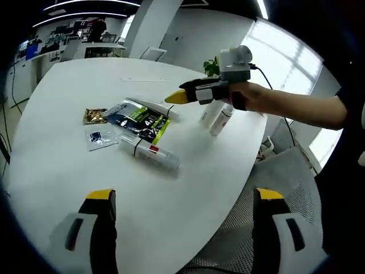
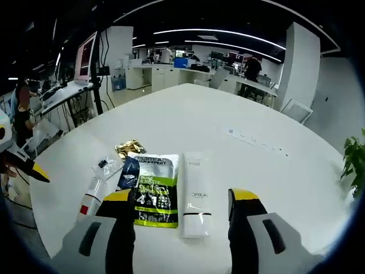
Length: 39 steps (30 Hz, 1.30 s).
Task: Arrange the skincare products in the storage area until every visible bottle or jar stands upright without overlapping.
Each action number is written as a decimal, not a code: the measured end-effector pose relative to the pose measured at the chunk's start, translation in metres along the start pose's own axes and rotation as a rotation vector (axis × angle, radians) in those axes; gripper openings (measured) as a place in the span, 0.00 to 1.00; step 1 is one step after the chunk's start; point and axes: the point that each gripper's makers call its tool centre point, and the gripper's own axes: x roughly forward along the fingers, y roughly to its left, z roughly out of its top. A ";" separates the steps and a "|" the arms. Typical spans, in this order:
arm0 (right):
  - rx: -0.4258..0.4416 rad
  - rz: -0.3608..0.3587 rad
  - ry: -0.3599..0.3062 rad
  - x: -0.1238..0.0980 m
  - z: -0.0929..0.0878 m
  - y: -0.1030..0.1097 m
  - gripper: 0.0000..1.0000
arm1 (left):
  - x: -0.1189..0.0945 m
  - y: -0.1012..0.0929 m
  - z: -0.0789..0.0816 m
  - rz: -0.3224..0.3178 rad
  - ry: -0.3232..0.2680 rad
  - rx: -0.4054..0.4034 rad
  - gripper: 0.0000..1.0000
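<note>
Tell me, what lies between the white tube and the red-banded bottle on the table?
In the right gripper view, a dark green-and-black sachet lies flat between the white tube and the red-banded bottle.

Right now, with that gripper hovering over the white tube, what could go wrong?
1. The right gripper is open around the white tube, which lies flat right beside the green pouch. Closing could catch the pouch too.
2. The two small bottles stand close to the table edge; a bump from the hand above them might send them off.
3. The red-labelled tube lies on its side and could roll if nudged.
</note>
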 end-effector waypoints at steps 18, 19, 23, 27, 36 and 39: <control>0.054 -0.055 0.032 0.036 -0.033 -0.017 0.53 | 0.007 0.004 -0.008 -0.001 0.034 -0.027 0.91; 0.050 -0.056 0.037 0.037 -0.035 -0.016 0.52 | 0.008 0.004 -0.007 -0.002 0.035 -0.027 0.91; -0.002 -0.024 0.039 0.034 -0.027 -0.001 0.57 | 0.011 0.001 -0.003 -0.009 0.028 -0.023 0.91; -0.087 0.010 0.008 0.022 -0.007 0.018 0.63 | 0.014 -0.006 -0.001 -0.016 0.030 -0.013 0.91; -0.166 0.008 -0.105 -0.033 0.059 0.015 0.67 | 0.014 -0.022 0.001 -0.045 0.006 0.005 0.91; -0.172 -0.007 -0.115 -0.050 0.073 0.007 0.66 | 0.017 -0.031 -0.002 -0.066 0.002 0.011 0.91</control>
